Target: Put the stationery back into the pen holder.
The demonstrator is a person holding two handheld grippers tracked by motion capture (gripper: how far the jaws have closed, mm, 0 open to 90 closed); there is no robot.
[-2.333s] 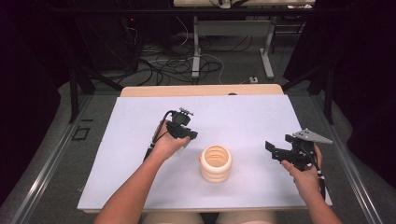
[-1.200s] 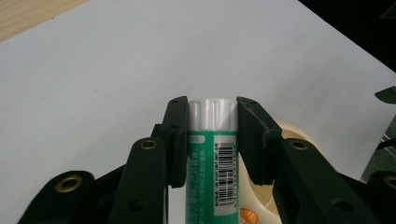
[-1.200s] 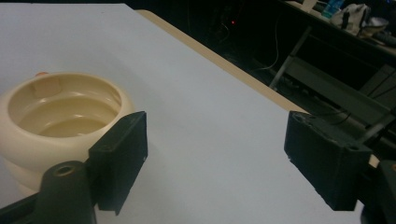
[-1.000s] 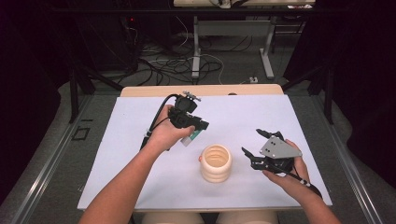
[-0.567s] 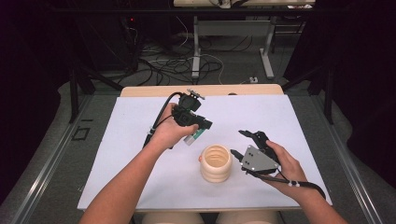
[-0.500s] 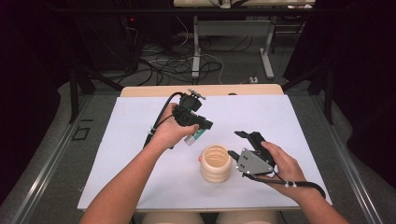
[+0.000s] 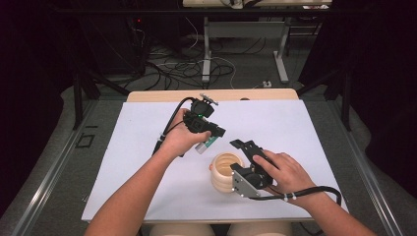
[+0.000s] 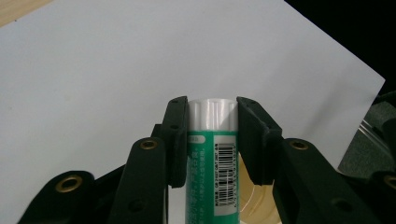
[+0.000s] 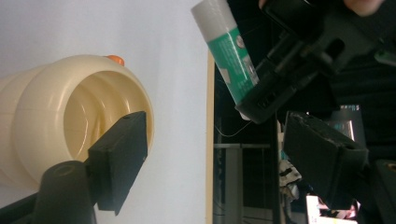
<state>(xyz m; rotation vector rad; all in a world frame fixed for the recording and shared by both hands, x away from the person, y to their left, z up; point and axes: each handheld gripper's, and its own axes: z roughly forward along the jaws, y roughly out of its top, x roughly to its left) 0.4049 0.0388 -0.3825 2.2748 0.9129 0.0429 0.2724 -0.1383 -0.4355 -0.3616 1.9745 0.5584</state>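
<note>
My left gripper is shut on a green-and-white tube and holds it tilted in the air just behind a cream ribbed pot. The pot stands upright with its mouth open, and a small orange knob sits on its side. My right gripper is rolled on its side against the pot's right. Its jaws have just been opening. One jaw lies across the mouth of the pot, the other stands outside, and neither pad presses on it. The tube also appears beyond the pot.
A white sheet covers the table, with a wooden edge at the back. Beyond it are floor cables and table legs. A cable trails from my right gripper across the sheet.
My right gripper has moved left from the table's right side to the pot and rolled onto its side. My left gripper took hold of the tube, lifted it, and has held still since.
</note>
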